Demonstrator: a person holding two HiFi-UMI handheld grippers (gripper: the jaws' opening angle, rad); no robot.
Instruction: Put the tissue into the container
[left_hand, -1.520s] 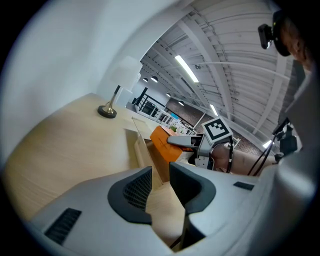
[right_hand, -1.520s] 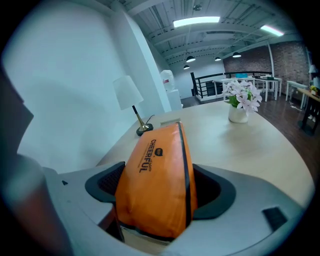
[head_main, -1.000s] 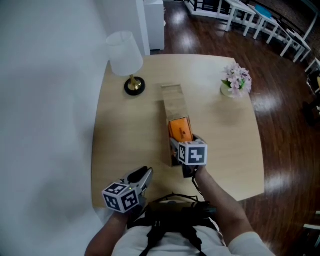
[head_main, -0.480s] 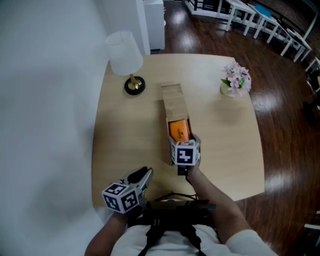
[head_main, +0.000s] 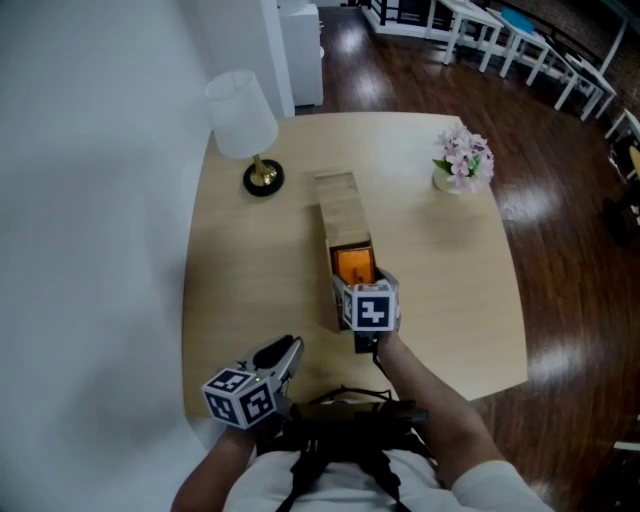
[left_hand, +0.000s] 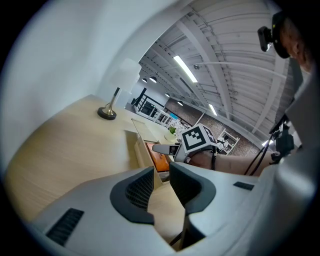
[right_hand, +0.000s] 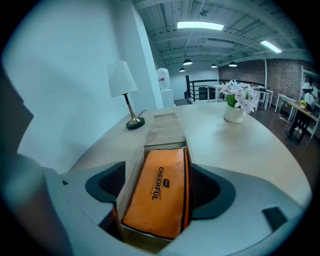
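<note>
A long wooden container (head_main: 338, 205) lies lengthwise in the middle of the round table. An orange tissue pack (head_main: 353, 265) lies in its near end, flat and in line with the walls (right_hand: 160, 192). My right gripper (head_main: 355, 283) is at that near end, jaws wide on either side of the pack and shut on it (right_hand: 159, 172). My left gripper (head_main: 290, 348) hovers at the table's near edge, away from the container, with a narrow gap between its pads and nothing in them (left_hand: 161, 172). The left gripper view shows the container (left_hand: 141, 145) and pack (left_hand: 160, 159) from the side.
A white-shaded lamp (head_main: 243, 115) on a brass base stands at the far left of the table (head_main: 260, 270). A small pot of pink flowers (head_main: 462, 160) sits at the far right. Dark wood floor and white furniture lie beyond the table's far edge.
My right gripper has shifted slightly left with the pack. The pack, askew over the container a second ago, now lies straight inside its near end. The left gripper has stayed put.
</note>
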